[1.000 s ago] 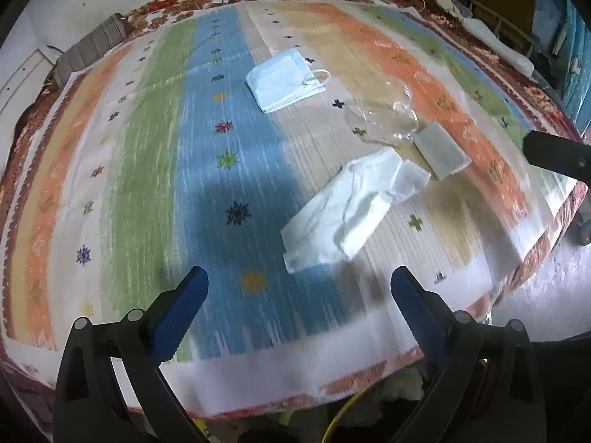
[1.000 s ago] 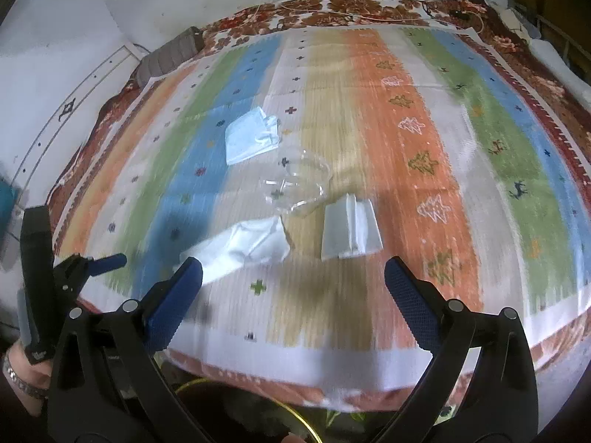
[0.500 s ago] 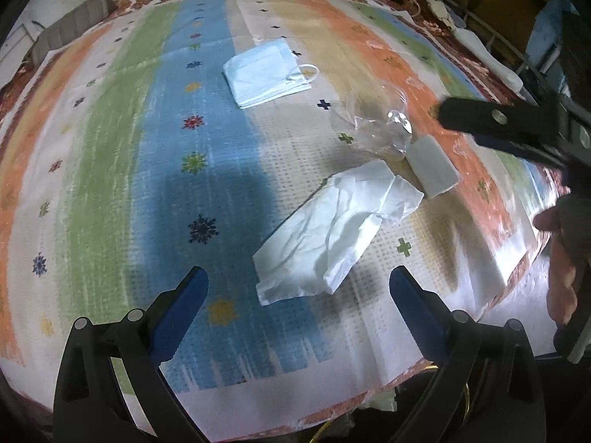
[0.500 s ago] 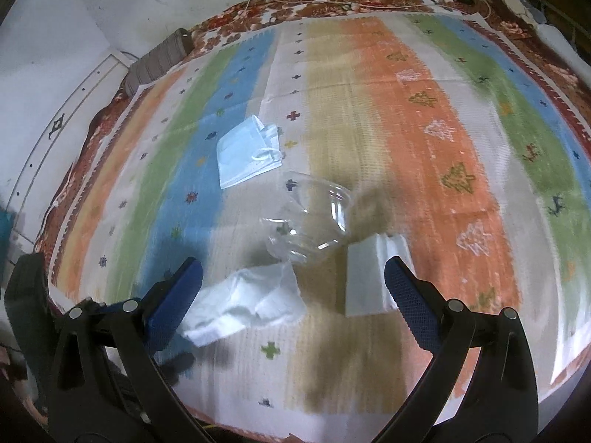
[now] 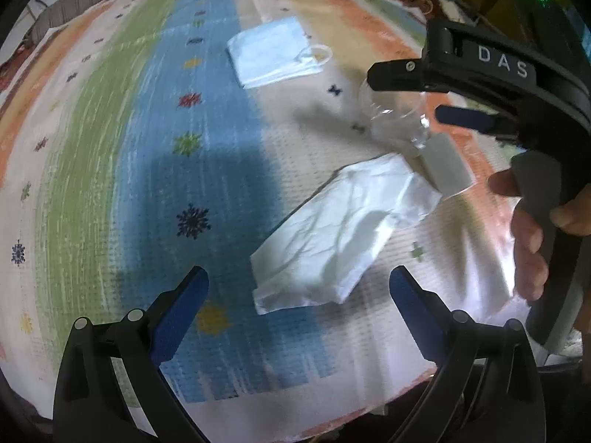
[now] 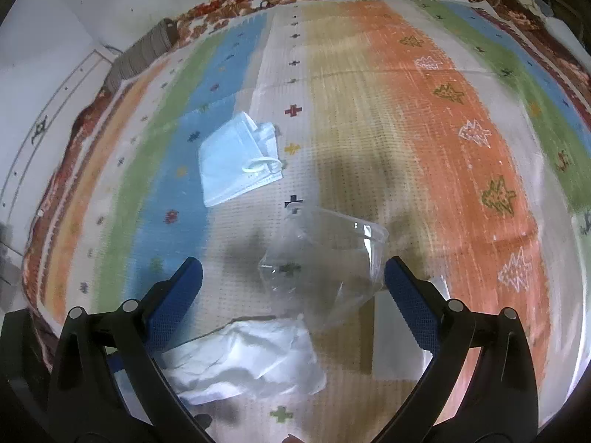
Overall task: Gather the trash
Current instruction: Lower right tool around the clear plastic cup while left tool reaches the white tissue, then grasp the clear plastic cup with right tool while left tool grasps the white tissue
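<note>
I see four pieces of trash lying on the striped cloth (image 6: 443, 118) that covers the tabletop. The clear plastic cup (image 6: 325, 258) lies on its side on the beige stripe. The crumpled white tissue (image 5: 343, 236) lies flat just beside the cup, on its near side, partly over the blue stripe. The folded grey wipe (image 5: 445, 166) lies next to the cup's other side, close to the tissue's corner; I cannot tell whether they touch. The blue face mask (image 6: 236, 162) lies well apart from these, farther back on the blue stripe, ear loop facing the cup.

The right gripper (image 6: 293, 277) is positioned directly over the cup. Its fingers (image 6: 410, 302) are spread wide, with the cup between them and no contact visible. In the left wrist view the right gripper (image 5: 406, 92) shows from the side, with the operator's right hand (image 5: 528, 229) on its handle.

The left gripper (image 5: 299, 291) hovers low over the near end of the tissue. Its fingers (image 5: 181, 306) are spread wide and hold nothing.
</note>
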{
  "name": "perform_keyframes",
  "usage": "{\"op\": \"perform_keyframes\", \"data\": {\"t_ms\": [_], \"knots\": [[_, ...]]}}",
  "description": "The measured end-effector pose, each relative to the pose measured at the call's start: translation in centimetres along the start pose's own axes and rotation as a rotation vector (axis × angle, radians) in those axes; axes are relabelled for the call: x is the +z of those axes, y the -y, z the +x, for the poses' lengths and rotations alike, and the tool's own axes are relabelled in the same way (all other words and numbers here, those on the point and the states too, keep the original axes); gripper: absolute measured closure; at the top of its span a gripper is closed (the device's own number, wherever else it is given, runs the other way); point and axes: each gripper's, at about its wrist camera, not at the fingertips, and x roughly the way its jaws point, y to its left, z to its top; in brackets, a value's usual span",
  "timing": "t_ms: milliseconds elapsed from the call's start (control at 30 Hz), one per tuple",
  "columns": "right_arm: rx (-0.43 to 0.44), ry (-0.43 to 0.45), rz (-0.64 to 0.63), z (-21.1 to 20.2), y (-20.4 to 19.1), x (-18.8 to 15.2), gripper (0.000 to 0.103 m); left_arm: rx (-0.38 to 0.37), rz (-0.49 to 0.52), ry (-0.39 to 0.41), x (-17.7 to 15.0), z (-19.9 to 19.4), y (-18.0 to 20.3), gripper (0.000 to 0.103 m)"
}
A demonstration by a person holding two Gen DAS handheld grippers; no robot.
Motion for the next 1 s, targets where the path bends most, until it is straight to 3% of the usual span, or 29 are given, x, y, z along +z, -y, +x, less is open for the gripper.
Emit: {"op": "perform_keyframes", "data": {"t_ms": [133,233,433,533,600,700,800,1000], "knots": [[-0.010,-0.018,0.003,0.9,0.3,0.4,0.010,0.017,0.026,-0.004,0.2,0.7,0.2,0.011],[-0.008,-0.022,0.001,1.3,0.2,0.8,0.011,0.020,0.040,0.031,0.4,0.7,0.7,0.023],[-0.033,-0.047,-0.025,2.5,0.3,0.9,0.023,0.058,0.081,0.055,0.6,1.3,1.7,0.035],[-0.054,-0.070,-0.047,3.0,0.2,0.9,0.035,0.075,0.072,0.066,0.9,1.3,1.5,0.054],[-0.063,-0.075,-0.039,3.1,0.4,0.8,0.036,0.070,0.069,0.058,1.3,1.3,1.3,0.073],[-0.065,-0.078,-0.034,2.9,0.5,0.8,0.037,0.071,0.072,0.047,1.3,1.1,0.8,0.091],[-0.060,-0.074,-0.046,2.6,0.3,0.7,0.037,0.065,0.050,0.035,1.5,0.8,0.3,0.097],[-0.038,-0.050,-0.035,1.1,0.4,0.6,0.037,0.050,0.030,0.046,1.6,-0.4,0.2,0.098]]}}
